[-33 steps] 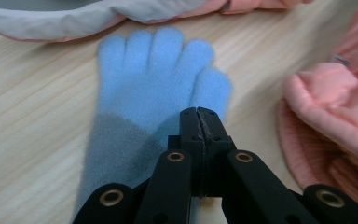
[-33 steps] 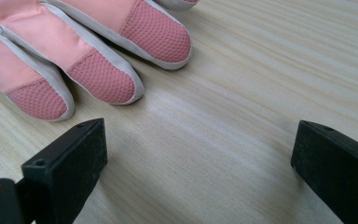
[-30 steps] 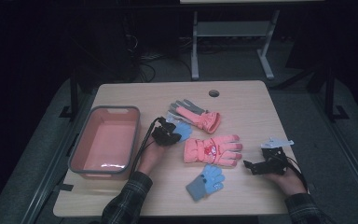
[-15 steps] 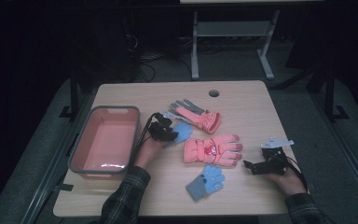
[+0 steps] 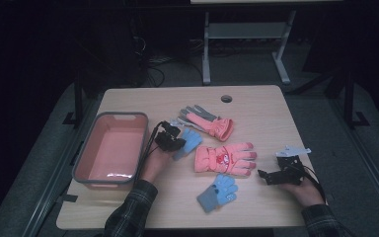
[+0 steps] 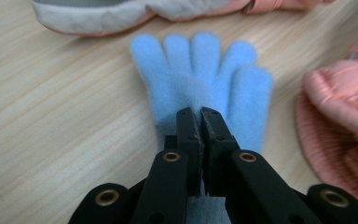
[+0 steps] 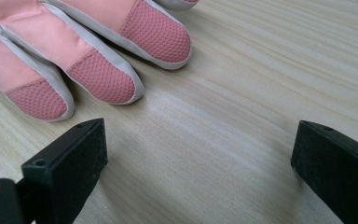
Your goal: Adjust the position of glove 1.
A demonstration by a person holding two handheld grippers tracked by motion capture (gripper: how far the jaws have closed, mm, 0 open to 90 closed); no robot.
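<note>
Four gloves lie on the pale wood-grain table (image 5: 266, 113): two small fuzzy knit blue ones and two padded pink ones with grey trim. The left gripper (image 6: 200, 114) has just been closing, and its black jaws now pinch the palm of one blue glove (image 6: 200, 77), fingers spread flat, just right of the pink tub (image 5: 109, 148). That hand lies low on the table, its plaid sleeve coming in from the near edge. The right gripper (image 7: 198, 154) rests beside the nearer pink glove (image 7: 98, 56), jaws wide apart over bare wood. The mesh-like patches on that glove's fingertips look rubbery, though I can't be sure. The second blue glove (image 5: 217, 191) lies near the front edge.
</note>
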